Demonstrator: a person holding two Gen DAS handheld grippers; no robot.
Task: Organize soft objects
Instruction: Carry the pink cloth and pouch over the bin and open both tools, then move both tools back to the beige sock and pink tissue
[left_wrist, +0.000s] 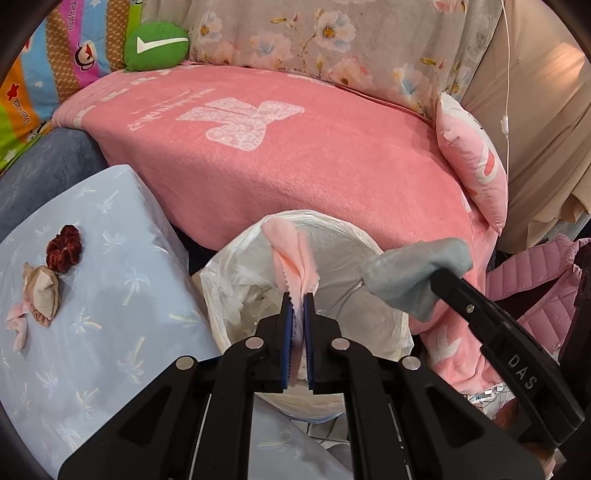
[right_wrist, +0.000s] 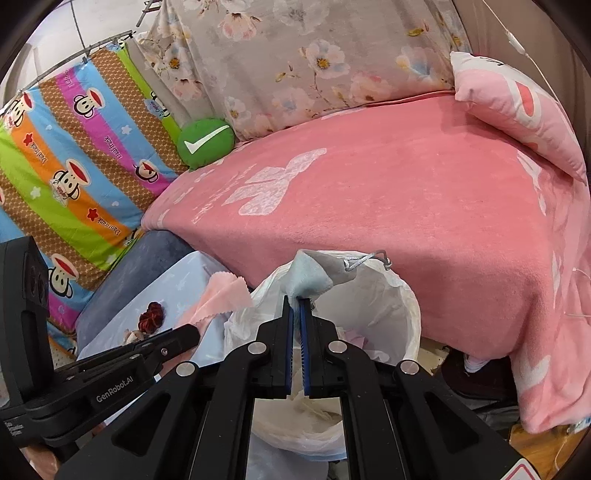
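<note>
The left gripper (left_wrist: 298, 295) is pinched tight on a pink cloth (left_wrist: 291, 254) that stands up from its tips above the lined bin (left_wrist: 384, 314). Just beside it, the right gripper (right_wrist: 296, 299) is clamped on a grey-blue pouch (right_wrist: 314, 275) over the same bin's rim; how much pouch lies between the pads is hidden. Further left, a dark red scrunchie (left_wrist: 65, 248) and a beige scrunchie (left_wrist: 42, 291) lie near the left edge of the pale blue cushion (left_wrist: 110, 295). Behind is a pink blanket (left_wrist: 295, 155).

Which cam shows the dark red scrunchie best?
Left wrist. The dark red scrunchie lies fully in view on the light blue cloth. In the right wrist view it is smaller and partly hidden behind the left gripper.
</note>
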